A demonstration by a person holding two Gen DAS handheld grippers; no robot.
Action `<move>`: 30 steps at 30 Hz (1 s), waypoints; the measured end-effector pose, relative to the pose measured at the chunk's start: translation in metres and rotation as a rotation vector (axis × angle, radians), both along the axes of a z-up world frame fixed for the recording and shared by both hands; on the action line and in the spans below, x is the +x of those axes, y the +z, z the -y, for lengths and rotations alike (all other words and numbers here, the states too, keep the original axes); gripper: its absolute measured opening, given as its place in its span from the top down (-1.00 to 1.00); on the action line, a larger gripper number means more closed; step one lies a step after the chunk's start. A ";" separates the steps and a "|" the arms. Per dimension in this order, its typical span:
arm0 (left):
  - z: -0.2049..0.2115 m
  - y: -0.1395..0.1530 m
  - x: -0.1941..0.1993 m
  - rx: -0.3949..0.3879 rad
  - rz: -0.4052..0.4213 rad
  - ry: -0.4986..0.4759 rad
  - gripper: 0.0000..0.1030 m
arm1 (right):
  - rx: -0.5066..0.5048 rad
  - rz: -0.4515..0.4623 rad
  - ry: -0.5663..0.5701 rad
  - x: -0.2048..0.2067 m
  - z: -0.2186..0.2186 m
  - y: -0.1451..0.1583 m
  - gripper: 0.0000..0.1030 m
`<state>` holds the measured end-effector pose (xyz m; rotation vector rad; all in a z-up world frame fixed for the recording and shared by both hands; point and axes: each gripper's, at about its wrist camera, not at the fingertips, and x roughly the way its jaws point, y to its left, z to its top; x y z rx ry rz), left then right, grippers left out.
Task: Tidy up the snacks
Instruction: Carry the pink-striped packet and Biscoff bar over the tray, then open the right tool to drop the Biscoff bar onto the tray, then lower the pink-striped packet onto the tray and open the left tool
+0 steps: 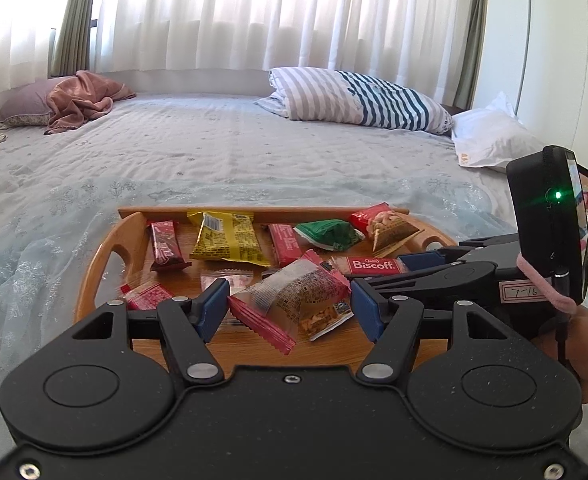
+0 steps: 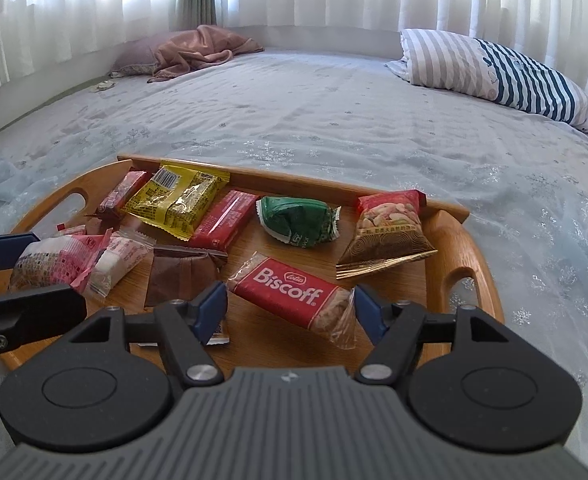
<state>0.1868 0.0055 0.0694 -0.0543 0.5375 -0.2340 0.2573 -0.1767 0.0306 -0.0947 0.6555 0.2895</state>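
The left claw (image 1: 290, 306) is standing spread over the near part of the wooden tray (image 1: 94, 268), a clear-and-pink snack packet (image 1: 294, 300) lying between its blue pads without being pinched. The right claw (image 2: 290, 308) is likewise gaping around the Biscoff packet (image 2: 294, 292), pads apart from it. Both are tilting downward. Farther back, a yellow packet (image 2: 174, 200) and a green packet (image 2: 297, 220) are lying on the tray, which is sitting on the bed (image 2: 333, 112).
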 end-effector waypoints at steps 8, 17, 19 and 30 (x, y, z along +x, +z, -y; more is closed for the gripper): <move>-0.003 0.002 -0.004 0.006 0.010 0.010 -0.24 | -0.014 -0.005 0.003 0.002 -0.003 0.000 -0.60; 0.000 0.005 -0.008 0.009 0.017 0.025 -0.24 | 0.022 -0.013 0.010 0.000 0.006 0.001 -0.74; -0.001 0.005 -0.009 0.002 0.013 0.032 -0.24 | 0.041 -0.025 0.021 0.001 0.007 -0.001 -0.74; 0.012 0.009 -0.006 0.011 -0.002 0.008 -0.24 | 0.120 0.068 -0.053 -0.036 0.045 0.026 -1.00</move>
